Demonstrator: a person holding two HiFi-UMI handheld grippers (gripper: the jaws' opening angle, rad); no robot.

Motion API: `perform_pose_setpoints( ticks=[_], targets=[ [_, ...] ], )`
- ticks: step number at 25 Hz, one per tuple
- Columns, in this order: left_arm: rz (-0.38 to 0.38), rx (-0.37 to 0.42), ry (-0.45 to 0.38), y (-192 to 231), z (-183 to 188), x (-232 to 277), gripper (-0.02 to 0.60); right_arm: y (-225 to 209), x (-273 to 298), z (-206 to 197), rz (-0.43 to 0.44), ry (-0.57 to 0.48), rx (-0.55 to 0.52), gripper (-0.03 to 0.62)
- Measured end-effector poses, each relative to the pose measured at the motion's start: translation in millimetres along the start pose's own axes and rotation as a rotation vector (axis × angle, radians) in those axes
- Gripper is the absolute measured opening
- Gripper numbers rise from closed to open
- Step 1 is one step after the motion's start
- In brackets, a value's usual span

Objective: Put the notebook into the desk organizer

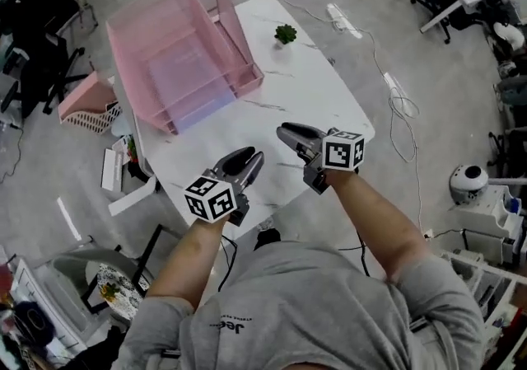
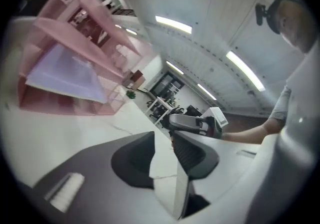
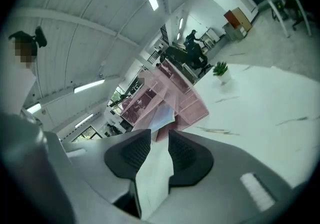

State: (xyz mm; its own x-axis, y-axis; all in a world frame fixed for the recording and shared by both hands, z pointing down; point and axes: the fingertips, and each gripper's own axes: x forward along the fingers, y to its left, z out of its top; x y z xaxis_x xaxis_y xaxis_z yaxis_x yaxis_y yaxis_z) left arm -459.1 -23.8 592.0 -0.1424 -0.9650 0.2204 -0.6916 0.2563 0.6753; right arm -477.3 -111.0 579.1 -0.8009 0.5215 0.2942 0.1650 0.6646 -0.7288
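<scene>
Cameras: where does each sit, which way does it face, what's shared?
Head view: on the person's head, facing steeply down at the white table; shows both forearms, the left gripper, right gripper.
Left gripper view: on the left gripper, facing along its open jaws across the table; shows the right gripper, forearm, torso.
Right gripper view: on the right gripper, facing along its open jaws at the desk organizer; torso at left.
Shared: all three show the organizer holding the notebook and the plant.
</scene>
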Motion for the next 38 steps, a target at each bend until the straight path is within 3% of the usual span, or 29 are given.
perform_pose_setpoints(
  ticks=[5, 8, 11, 17, 24, 28, 31, 35, 38],
  targets=[
    [-0.168, 0.22, 0.038, -97.5, 0.2, 51.5, 0.096, -2.8, -140.8, 30.1, -0.144, -0.193, -0.116, 0.042],
    [-0.302, 0.295, 0.07, -163.7, -6.7, 80.0, 0.058, 3.6, -236.5, 32.5, -0.264, -0.32, -0.177, 0.02],
    [-0.413, 0.348, 0.09, -233.7, -22.2, 99.3, 0.058, 16.9, -326.4, 21.6, -0.363, -0.394, -0.238, 0.003],
    [-0.591, 0.486, 0.131, -380.2, -83.7, 114.2, 0.058, 60.4, -498.0, -37.1, -0.577, -0.473, -0.34, 0.003],
    [-0.733, 0.583, 0.225, -526.0, -193.4, 96.9, 0.058, 113.6, -682.8, -150.0, -0.836, -0.572, -0.321, 0.002],
    [-0.767, 0.624, 0.264, -574.2, -245.0, 86.6, 0.058, 141.4, -749.2, -206.5, -0.916, -0.593, -0.327, 0.002],
    [-0.785, 0.64, 0.275, -600.1, -262.8, 80.7, 0.058, 157.5, -773.1, -235.6, -0.946, -0.591, -0.335, 0.002],
    [-0.834, 0.681, 0.303, -615.2, -261.9, 72.0, 0.058, 169.6, -776.6, -252.4, -0.985, -0.632, -0.298, 0.002],
    [-0.849, 0.613, 0.312, -615.8, -245.1, 70.1, 0.058, 173.5, -771.0, -255.1, -1.033, -0.666, -0.291, 0.002]
  ],
)
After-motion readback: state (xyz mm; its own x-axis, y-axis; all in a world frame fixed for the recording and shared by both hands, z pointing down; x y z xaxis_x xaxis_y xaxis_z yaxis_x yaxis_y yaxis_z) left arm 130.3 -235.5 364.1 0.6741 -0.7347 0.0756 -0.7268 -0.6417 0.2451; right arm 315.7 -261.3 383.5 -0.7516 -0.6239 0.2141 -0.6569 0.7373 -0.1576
